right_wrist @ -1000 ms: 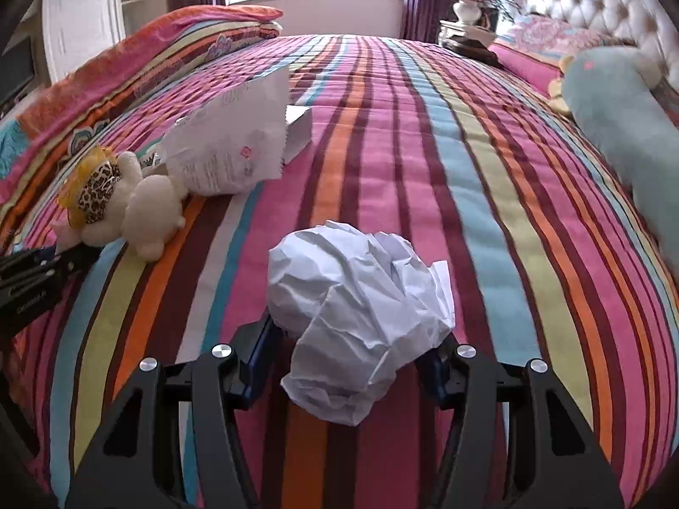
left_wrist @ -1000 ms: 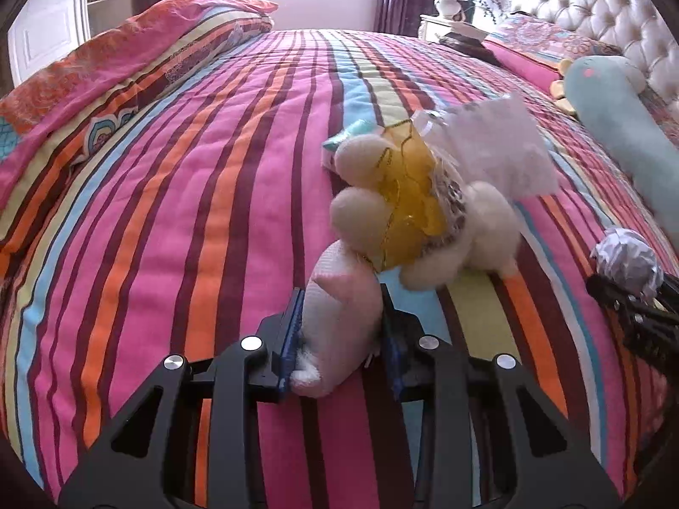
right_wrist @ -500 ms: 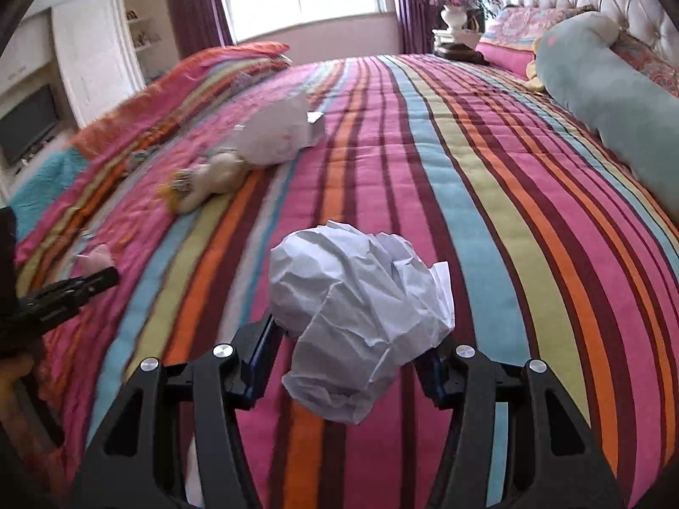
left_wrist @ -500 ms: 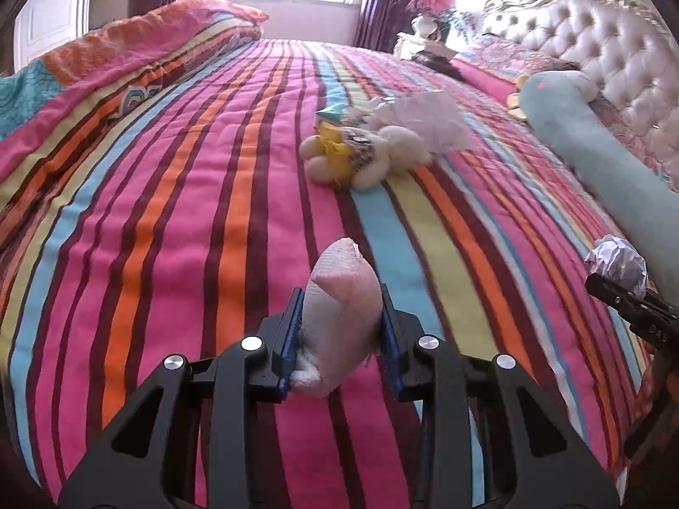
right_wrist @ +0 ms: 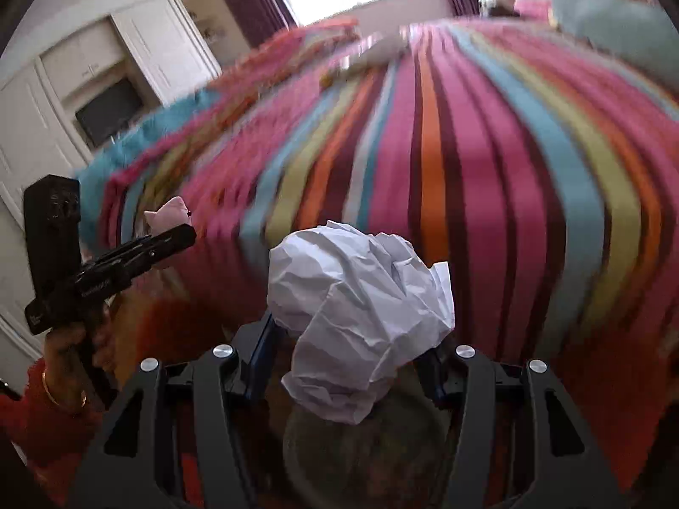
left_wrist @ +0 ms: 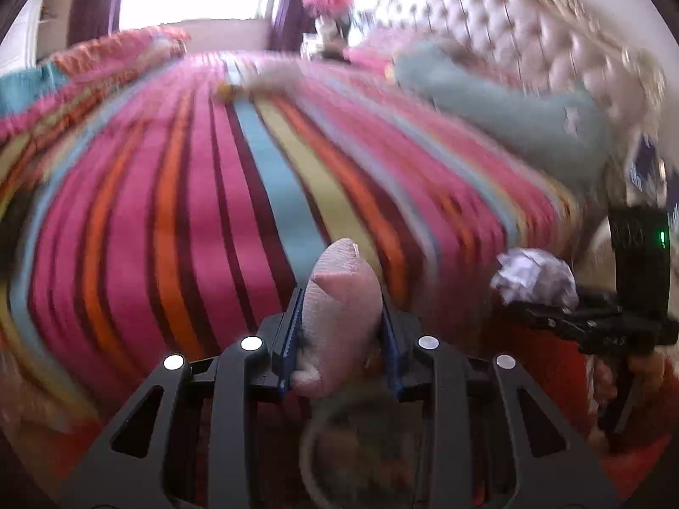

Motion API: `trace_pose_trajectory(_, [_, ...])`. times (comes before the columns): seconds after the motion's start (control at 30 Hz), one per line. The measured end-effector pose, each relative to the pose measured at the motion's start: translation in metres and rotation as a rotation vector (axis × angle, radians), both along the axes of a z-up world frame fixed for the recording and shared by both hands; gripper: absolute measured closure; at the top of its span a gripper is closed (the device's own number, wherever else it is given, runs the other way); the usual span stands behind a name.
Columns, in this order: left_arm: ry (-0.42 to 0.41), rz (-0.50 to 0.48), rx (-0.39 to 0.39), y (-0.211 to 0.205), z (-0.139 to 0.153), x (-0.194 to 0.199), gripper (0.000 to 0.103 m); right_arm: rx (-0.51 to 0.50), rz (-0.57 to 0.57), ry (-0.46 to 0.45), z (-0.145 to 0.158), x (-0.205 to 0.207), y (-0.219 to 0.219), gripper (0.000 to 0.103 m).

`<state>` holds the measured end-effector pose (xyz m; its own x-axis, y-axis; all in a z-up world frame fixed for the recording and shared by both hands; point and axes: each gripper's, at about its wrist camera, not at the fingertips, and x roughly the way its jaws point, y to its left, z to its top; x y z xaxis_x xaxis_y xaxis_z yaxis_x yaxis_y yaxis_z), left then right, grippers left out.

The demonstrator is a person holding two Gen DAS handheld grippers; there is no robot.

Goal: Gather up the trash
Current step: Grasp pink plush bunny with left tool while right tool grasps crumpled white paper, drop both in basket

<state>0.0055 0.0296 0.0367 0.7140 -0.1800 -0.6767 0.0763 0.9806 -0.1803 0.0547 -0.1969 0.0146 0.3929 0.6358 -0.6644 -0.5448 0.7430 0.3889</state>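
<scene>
Left claw (left_wrist: 341,331) is clamped on a small pink soft item (left_wrist: 341,297), held upright between the blue pads at 6 o'clock of the left view. Right claw (right_wrist: 352,360) is clamped on a crumpled white paper ball (right_wrist: 360,314), which bulges over both pads at 6 o'clock of the right view. Both pieces of trash are held clear of the bed.

Compared with 1 second ago, both claws have been pulled back from the middle of the striped bedspread (left_wrist: 203,195) to its near edge; the grips are unchanged. Below each claw a round rim, seemingly a bin (right_wrist: 360,458), is now seen at 6 o'clock, blurred and partly hidden; what it is cannot be told for certain. The plush toy (left_wrist: 229,89) and the white wrapper beside it, close 1 second ago, are now left far off at 12 o'clock, heavily blurred. The teal bolster (left_wrist: 509,118) and tufted headboard (left_wrist: 530,42) are seen at 2 o'clock.

Judgement: 2 items are collected and in transit; release over the bin looks like the next step. At least 1 wrapper is probably still to be fetched from the bed.
</scene>
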Motion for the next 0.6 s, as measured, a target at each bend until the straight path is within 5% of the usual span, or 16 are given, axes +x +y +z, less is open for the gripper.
trace_pose_trajectory(0.27, [0.356, -0.035, 0.011, -0.049, -0.121, -0.033, 0.07, -0.162, 0.023, 0.272, -0.099, -0.028, 0.017, 0.05])
trace_pose_trajectory(0.4, [0.455, -0.107, 0.05, -0.069, -0.147, -0.023, 0.07, -0.288, 0.042, 0.338, -0.124, -0.02, 0.034, 0.05])
trace_pose_trajectory(0.6, [0.562, -0.168, 0.074, -0.08, -0.178, -0.01, 0.07, -0.343, 0.094, 0.448, -0.155, -0.009, 0.056, 0.05])
